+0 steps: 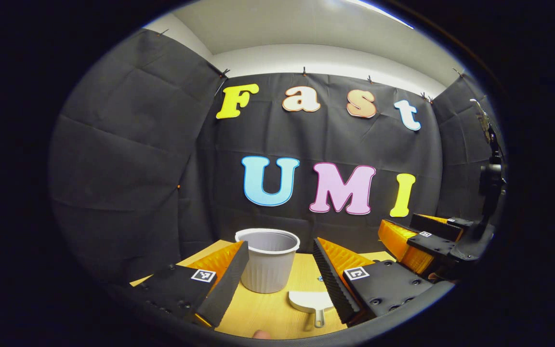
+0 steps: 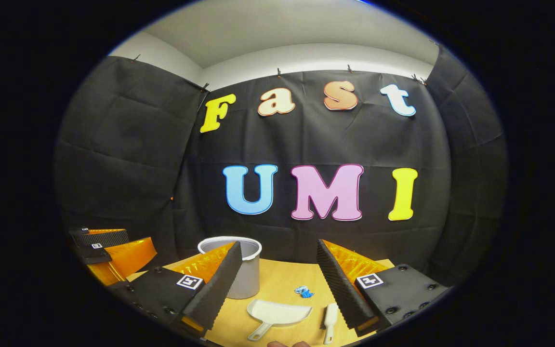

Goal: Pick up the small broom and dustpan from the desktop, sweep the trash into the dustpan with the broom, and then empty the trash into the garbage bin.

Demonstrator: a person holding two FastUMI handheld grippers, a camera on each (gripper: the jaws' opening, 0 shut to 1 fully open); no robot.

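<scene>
A white dustpan (image 2: 277,313) lies flat on the wooden desktop (image 2: 282,279), handle toward me; the left gripper view shows the dustpan (image 1: 312,303) near that gripper's right finger. A small white broom (image 2: 329,320) lies just right of the dustpan. A crumpled blue scrap of trash (image 2: 303,291) rests behind them. The grey ribbed garbage bin (image 1: 268,260) stands at the back of the desk, the bin (image 2: 244,274) partly hidden by a finger. My left gripper (image 1: 280,274) hangs open above the desk. My right gripper (image 2: 277,279) is open too, holding nothing.
The other gripper (image 1: 427,241) shows at the right edge of the left gripper view, and the other gripper (image 2: 109,250) at the left edge of the right gripper view. Black cloth walls close the booth. A fingertip (image 1: 260,333) peeks in at the bottom.
</scene>
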